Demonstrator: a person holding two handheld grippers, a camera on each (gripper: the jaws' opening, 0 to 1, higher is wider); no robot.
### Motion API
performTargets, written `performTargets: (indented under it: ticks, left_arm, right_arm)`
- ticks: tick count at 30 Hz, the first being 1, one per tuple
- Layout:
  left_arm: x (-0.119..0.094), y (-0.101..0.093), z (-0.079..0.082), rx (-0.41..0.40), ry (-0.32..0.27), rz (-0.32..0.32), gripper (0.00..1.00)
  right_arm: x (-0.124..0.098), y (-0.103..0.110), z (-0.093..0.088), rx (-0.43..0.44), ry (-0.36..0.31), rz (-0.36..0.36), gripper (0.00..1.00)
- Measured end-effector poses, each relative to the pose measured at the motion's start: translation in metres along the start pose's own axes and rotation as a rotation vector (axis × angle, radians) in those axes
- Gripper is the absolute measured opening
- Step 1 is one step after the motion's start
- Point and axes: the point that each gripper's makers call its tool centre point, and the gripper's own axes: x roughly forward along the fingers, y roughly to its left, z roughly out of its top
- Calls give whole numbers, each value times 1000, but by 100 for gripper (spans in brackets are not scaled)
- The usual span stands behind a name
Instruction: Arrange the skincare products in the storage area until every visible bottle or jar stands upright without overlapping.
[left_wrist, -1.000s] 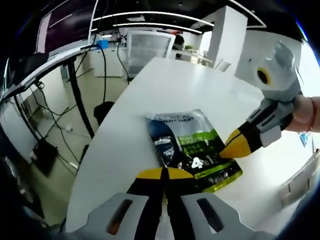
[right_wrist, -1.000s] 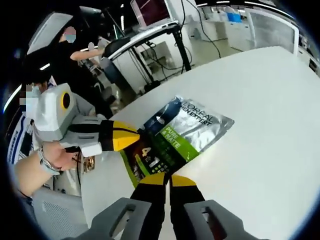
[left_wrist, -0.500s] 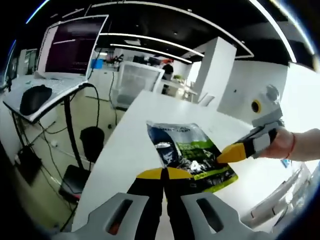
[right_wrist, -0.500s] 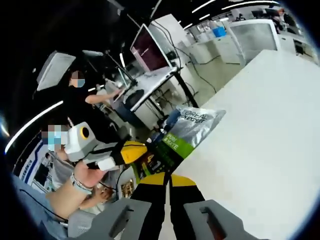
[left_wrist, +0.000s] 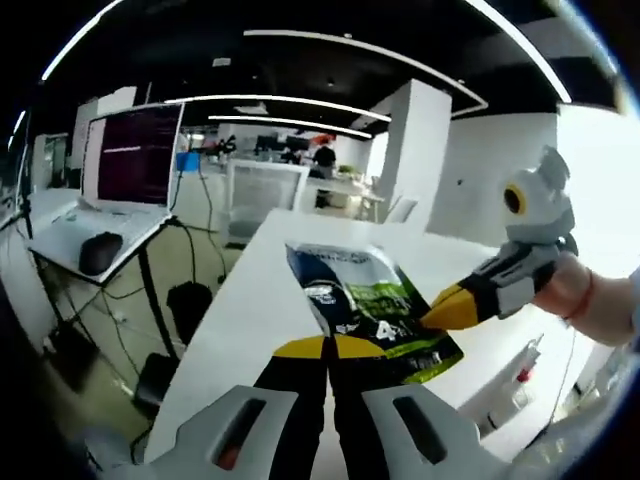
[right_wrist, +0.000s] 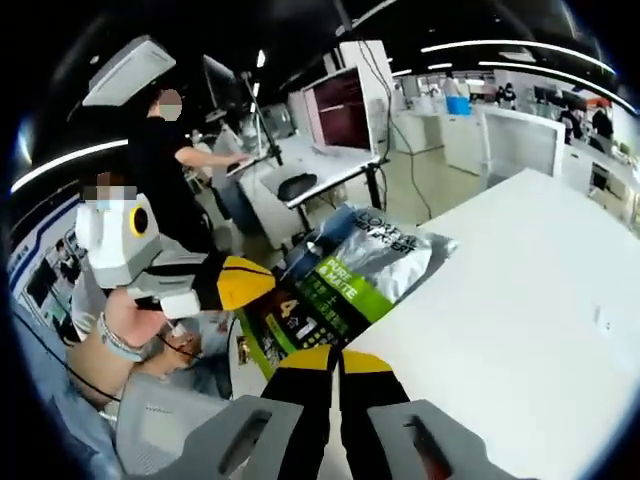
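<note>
Nearest in the left gripper view, the left tongs (left_wrist: 331, 347) were clenched, their yellow tips pressed together on the near edge of a flat sachet pack (left_wrist: 368, 308) with a green and dark printed face. The right tongs (left_wrist: 447, 310) came into that view from the right, held in a hand (left_wrist: 585, 295), their yellow tips pinched on the pack's right edge. The pack seemed held up between the two pairs of tongs over the white bench (left_wrist: 250, 310), tilted, though whether any corner rested on the bench could not be told. In the right gripper view the right tongs (right_wrist: 337, 360) were likewise closed on the pack (right_wrist: 345, 287) at its lower edge, and the left tongs (right_wrist: 245, 282) gripped its left side, carried by a hand (right_wrist: 120, 330) with a bracelet at the wrist. There the pack hung past the bench (right_wrist: 520, 290) edge, its silver top pointing away. Beyond it stood a side desk with a monitor (right_wrist: 343, 105) and a computer mouse (left_wrist: 99, 251), and a person in dark clothes (right_wrist: 170, 170) was seated nearby. Farther off lay an open office under ceiling light strips.
</note>
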Motion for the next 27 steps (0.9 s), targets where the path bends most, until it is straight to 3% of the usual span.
performTargets:
  ticks: [5, 10, 14, 17, 20, 23, 27]
  left_arm:
    - [-18, -6, -3, -71, -23, -34, 2]
    - [-30, -14, -8, -63, -39, -44, 2]
    - [-40, -21, -7, -92, -71, -115, 2]
    - [-47, -26, -8, -83, -79, -154, 2]
    - [-56, -40, -1, -88, -134, -242, 2]
    - [-58, -40, -4, -48, -125, -237, 2]
    - [-68, -51, -7, -45, -139, -300, 2]
  right_arm:
    - [-23, 22, 11, -4, -124, 33, 0]
    - [-32, 34, 12, -6, -169, 51, 0]
    - [-43, 44, 14, 10, -222, 68, 0]
    - [-50, 58, 17, 41, -271, 122, 0]
    - [-53, 71, 13, 61, -271, 170, 1]
    - [-56, 76, 9, 72, -289, 183, 0]
    - [-65, 84, 8, 89, -307, 203, 0]
